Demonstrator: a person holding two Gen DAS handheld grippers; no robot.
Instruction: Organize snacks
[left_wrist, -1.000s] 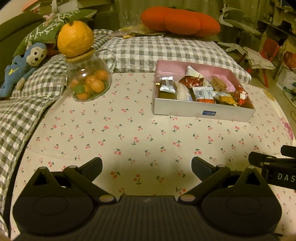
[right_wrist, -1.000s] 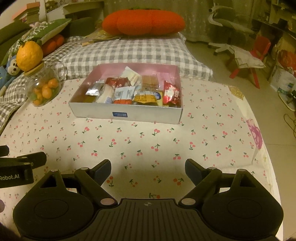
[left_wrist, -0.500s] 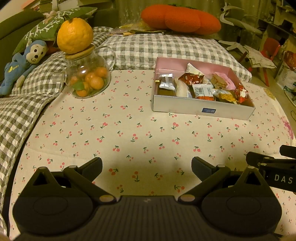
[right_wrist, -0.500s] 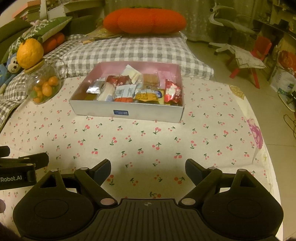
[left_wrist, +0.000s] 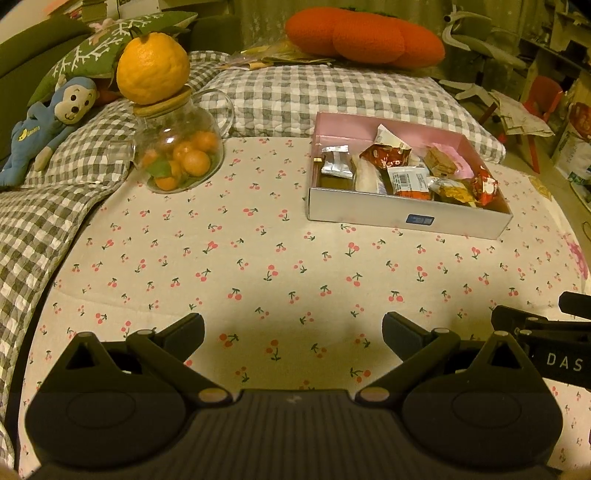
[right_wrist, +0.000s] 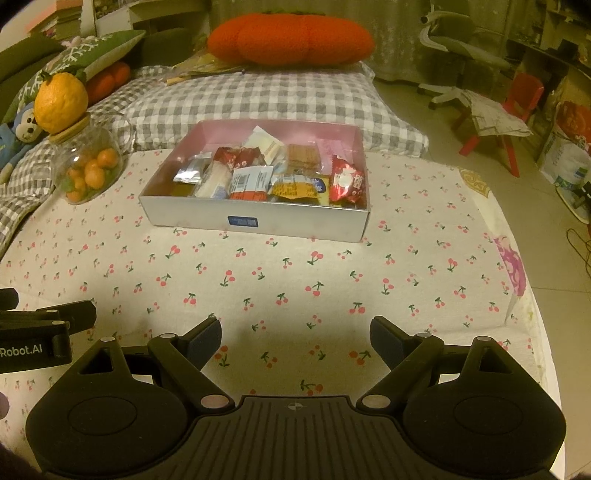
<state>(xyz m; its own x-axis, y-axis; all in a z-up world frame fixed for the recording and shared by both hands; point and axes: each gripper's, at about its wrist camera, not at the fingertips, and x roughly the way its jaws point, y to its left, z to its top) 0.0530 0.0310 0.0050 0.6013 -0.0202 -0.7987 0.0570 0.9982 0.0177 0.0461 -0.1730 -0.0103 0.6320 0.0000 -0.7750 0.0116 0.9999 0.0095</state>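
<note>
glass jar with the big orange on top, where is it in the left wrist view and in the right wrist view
Left wrist view: the glass jar stands upper left, well left of the snack box, on the edge of the cherry-print cloth.
Right wrist view: the glass jar sits at the far left edge, again left of the snack box.
Shared landmark: the snack box's blue label.
</note>
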